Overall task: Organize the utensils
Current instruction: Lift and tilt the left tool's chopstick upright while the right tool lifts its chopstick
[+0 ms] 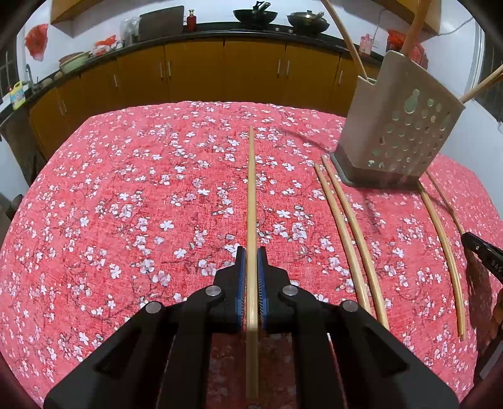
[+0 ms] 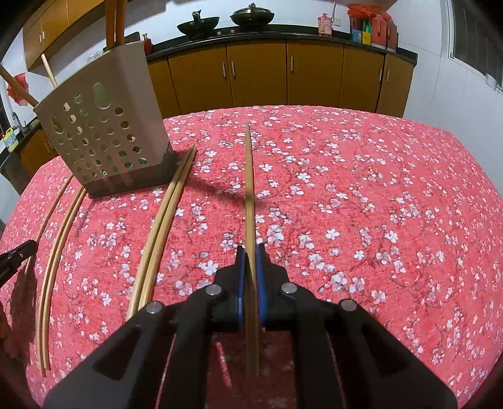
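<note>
My left gripper is shut on a bamboo chopstick that runs forward between the blue pads, over the red floral tablecloth. My right gripper is shut on another chopstick in the same way. A beige perforated utensil holder stands on the cloth between the two grippers, with several chopsticks sticking out of its top. Two pairs of loose chopsticks lie in front of it: one pair on the left, one pair on the right.
The tip of the other gripper shows at the edge of each view. Behind the table runs a kitchen counter with yellow-brown cabinets, woks and bottles. The table's far edge lies beyond the holder.
</note>
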`<state>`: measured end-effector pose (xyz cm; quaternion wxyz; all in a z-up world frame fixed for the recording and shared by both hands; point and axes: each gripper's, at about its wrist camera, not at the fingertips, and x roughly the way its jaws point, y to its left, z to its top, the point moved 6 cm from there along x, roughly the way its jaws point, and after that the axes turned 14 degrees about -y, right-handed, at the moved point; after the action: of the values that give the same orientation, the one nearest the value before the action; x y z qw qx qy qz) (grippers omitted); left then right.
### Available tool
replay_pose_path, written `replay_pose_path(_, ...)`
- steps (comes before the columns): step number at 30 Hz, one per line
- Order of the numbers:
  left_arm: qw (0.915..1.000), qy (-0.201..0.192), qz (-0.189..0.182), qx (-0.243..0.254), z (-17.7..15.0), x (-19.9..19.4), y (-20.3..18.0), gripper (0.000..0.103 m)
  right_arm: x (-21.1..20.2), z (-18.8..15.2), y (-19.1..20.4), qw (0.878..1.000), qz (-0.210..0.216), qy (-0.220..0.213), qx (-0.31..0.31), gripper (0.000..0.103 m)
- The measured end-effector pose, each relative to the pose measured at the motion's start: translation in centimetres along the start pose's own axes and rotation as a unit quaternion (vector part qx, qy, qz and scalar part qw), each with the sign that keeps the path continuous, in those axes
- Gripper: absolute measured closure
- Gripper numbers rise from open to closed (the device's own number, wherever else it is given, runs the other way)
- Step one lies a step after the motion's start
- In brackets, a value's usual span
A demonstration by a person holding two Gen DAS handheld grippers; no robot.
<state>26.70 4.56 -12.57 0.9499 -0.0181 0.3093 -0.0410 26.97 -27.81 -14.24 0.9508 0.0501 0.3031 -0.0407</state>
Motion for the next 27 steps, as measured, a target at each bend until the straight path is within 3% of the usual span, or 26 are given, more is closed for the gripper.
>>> replay_pose_path(17,0.9999,0.003,0.007,0.015,-0.7,-1.5,-0.4,0.095,-0.8,-0.5,0.7,1.0,-0.006,-0.001,-0.014,0.095)
replay_pose_path(20,0.9999,0.002,0.004,0.01,-0.3,-2.3,-0.2,0.095,-2.6,0.0,0.2,1.0,0.0,-0.021,-0.004,0.095)
replay_pose_path(27,0.9986,-0.052,-0.009,0.006,3.4,-6.3,0.1,0.095,-7.2,3.7,-0.6,0.996,0.005,-0.088,0.003,0.095)
